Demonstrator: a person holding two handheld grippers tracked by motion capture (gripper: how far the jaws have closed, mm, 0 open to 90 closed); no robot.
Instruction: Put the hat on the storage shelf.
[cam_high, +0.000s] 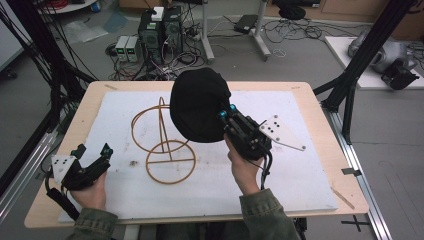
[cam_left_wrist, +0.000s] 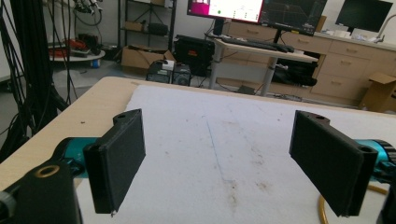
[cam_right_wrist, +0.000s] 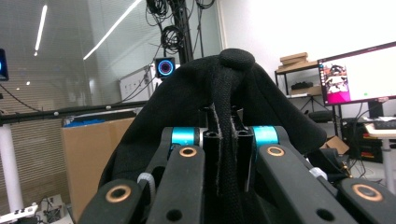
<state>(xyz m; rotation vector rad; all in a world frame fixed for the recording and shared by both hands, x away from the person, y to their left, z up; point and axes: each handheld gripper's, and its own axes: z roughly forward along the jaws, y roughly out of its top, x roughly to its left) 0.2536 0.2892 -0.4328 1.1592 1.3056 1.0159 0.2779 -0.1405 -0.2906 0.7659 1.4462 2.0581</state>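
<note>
High view: our right gripper (cam_high: 226, 116) is clamped on a black cap (cam_high: 197, 104) held above the wire hat stand (cam_high: 162, 142); we should carry it toward 9 o'clock and lower its crown over the upper hoop. Our left gripper (cam_high: 93, 152) waits at 8 o'clock on the table (cam_high: 310, 105).

Left gripper view: its jaws gape, holding nothing.

Right gripper view: both jaws pinch 1 fold of the cap (cam_right_wrist: 224, 93); we keep that pinch firm.
</note>
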